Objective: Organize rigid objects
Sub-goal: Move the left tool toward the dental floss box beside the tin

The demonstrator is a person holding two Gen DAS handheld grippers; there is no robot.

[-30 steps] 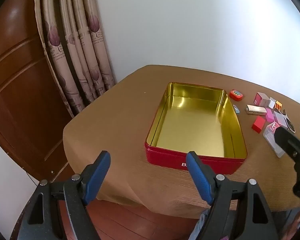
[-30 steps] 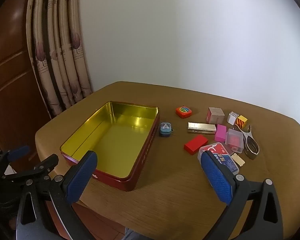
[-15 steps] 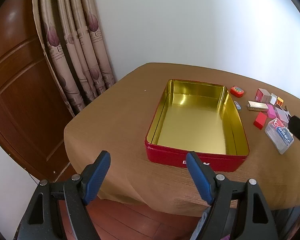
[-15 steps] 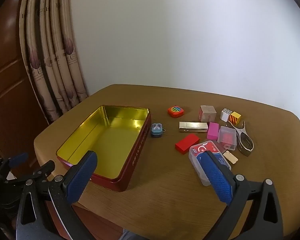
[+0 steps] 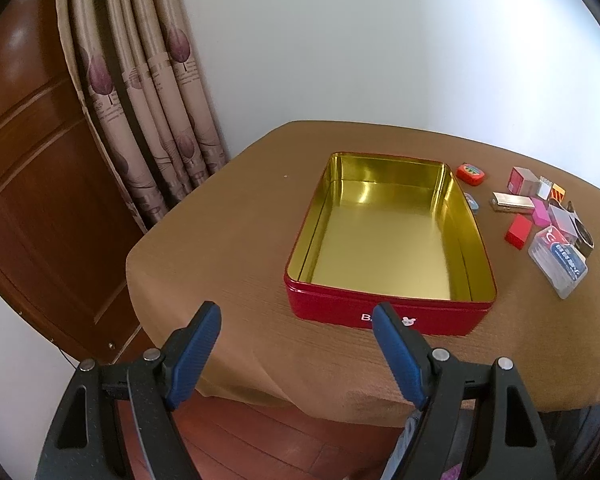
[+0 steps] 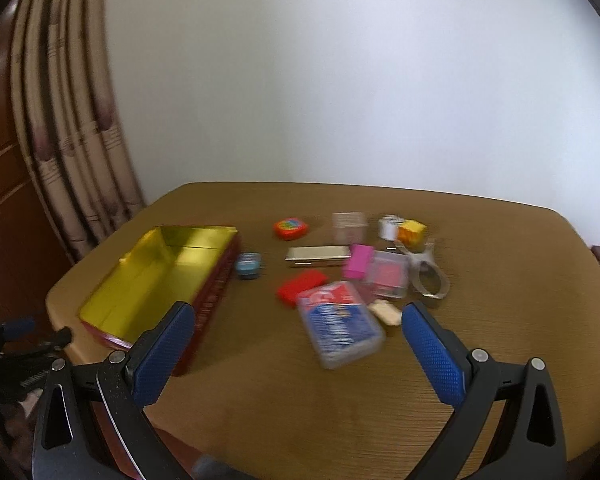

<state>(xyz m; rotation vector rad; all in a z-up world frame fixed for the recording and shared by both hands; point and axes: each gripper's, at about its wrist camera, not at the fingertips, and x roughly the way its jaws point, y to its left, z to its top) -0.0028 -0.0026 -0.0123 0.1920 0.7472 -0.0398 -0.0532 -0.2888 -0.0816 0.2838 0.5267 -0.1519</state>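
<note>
An empty red tin with a gold inside lies on the brown table. To its right is a cluster of small items: a clear card case, a red block, a pink block, a silver bar, a blue tag, an orange-red tape measure and a yellow cube. My left gripper hangs open before the tin's near wall, holding nothing. My right gripper is open above the near table edge, facing the card case.
A brown table with rounded corners stands against a white wall. Patterned curtains and a wooden door are at the left. Metal clips and a clear pink box lie at the cluster's right. Red floor shows below the table edge.
The right gripper has swung to the right and nearer to the cluster; its view is blurred by motion. It has left the left wrist view. The left gripper has barely shifted.
</note>
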